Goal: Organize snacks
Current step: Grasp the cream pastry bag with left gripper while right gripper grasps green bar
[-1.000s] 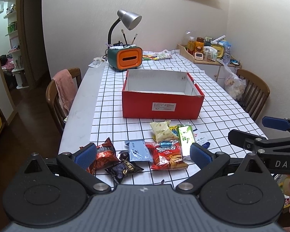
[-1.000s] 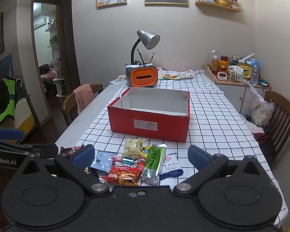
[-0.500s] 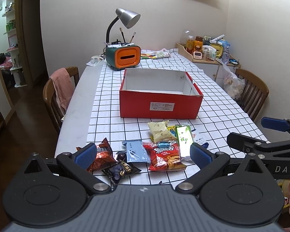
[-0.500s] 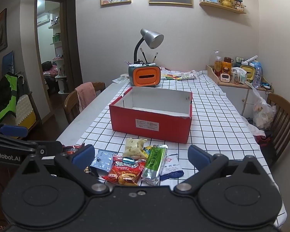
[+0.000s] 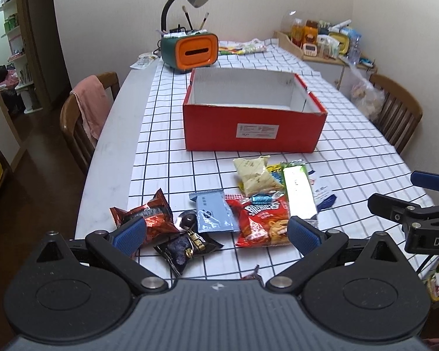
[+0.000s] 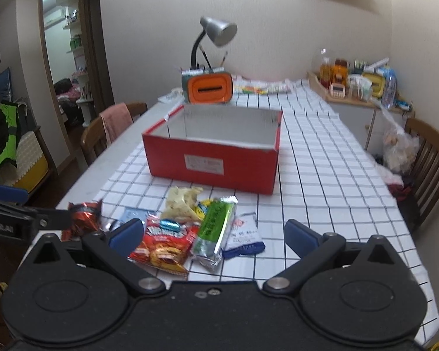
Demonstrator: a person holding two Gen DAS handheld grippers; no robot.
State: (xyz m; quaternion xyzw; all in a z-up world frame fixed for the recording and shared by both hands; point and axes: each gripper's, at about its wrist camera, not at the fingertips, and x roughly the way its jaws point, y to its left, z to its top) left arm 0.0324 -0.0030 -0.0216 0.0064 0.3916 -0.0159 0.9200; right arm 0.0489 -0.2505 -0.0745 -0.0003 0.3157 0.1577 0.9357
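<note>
Both the left gripper [image 5: 216,235] and the right gripper [image 6: 212,234] hover with jaws spread wide and empty over the near table edge, above the snacks [image 5: 260,222] scattered just near of the red box [image 5: 254,128], which stands mid-table.

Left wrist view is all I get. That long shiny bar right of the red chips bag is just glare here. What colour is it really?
Observer: In the right wrist view the bar is green with printed wrapping, and it is lying flat.
Operator: Is anything tucked behind it?
Observer: A white packet with a blue bottom edge lies right against the bar's right side, in full view here.
Operator: Is the other gripper carrying something?
Observer: No. Its own camera shows the right gripper open, with nothing between its blue pads.
</note>
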